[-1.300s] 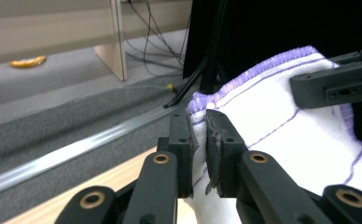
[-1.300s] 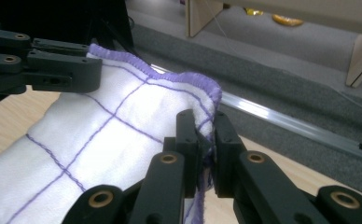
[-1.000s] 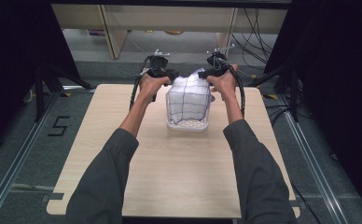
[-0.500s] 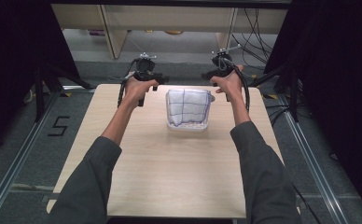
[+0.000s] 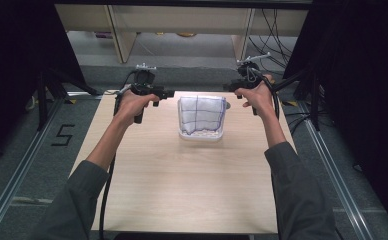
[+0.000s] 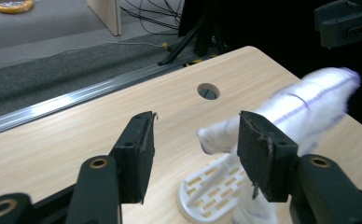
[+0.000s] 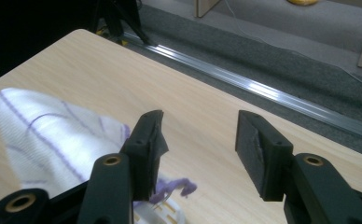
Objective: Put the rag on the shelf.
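Note:
A white cloth [image 5: 201,114] with purple grid lines lies draped over a white slotted rack [image 5: 202,135] at the far middle of the table. My left gripper [image 5: 166,93] hovers to its left, apart from it. Its jaws have just been opening and nothing is between them. In the left gripper view the left gripper [image 6: 198,126] stands open, with the cloth [image 6: 305,100] and rack [image 6: 209,191] beyond its right jaw. My right gripper [image 5: 230,86] is off the cloth's right corner. Its jaws have also been opening and the right gripper [image 7: 200,119] holds nothing; the cloth [image 7: 48,135] lies to its left.
The wooden table [image 5: 182,185] has a round hole [image 6: 208,91] near its far edge. Metal rails [image 5: 22,165] run along both sides on the floor. Shelf legs [image 5: 119,35] and cables [image 5: 277,25] stand behind the table.
Both hands let go of the cloth's top corners and drew apart, left hand to the left, right hand to the right. Both sets of jaws opened. The cloth stayed on the rack.

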### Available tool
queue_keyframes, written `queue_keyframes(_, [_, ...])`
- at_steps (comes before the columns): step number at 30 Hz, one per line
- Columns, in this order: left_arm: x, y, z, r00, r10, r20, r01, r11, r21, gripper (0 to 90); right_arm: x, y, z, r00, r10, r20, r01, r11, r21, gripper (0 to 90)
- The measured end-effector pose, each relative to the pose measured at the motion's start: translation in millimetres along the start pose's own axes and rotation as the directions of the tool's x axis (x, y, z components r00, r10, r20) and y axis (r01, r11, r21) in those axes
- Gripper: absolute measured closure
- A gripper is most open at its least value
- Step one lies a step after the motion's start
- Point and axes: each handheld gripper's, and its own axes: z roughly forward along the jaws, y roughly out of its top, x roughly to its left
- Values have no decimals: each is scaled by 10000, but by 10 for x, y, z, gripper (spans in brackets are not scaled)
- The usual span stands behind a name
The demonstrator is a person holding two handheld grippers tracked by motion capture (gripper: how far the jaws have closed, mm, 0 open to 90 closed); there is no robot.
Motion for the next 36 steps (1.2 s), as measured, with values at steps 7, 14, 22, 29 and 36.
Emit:
queue_keyframes(7, [-75,-160,-142,9998,68,195,-68,10000,1,411,66,-67,-198,9989,-365,-281,357,9990,-260,492])
queue_keyframes(14, [-205,-432,-254,9977,0,676,19,9996,-270,389,134,-186,-346,9979,-532,-357,514,9975,-491,471])
queue_keyframes(22, [-367,-608,-309,9937,406,1048,-392,9991,-153,352,186,-326,-447,9970,-506,-586,483,9980,-395,436])
queue_keyframes(29, [-471,-736,-364,9902,568,1279,-544,9983,-219,322,263,-449,-523,9948,-628,-801,586,9968,-537,404])
queue_keyframes(36, [-600,-872,-443,9825,922,1621,-855,9952,-482,295,354,-609,-559,9927,-829,-876,776,9950,-623,383])
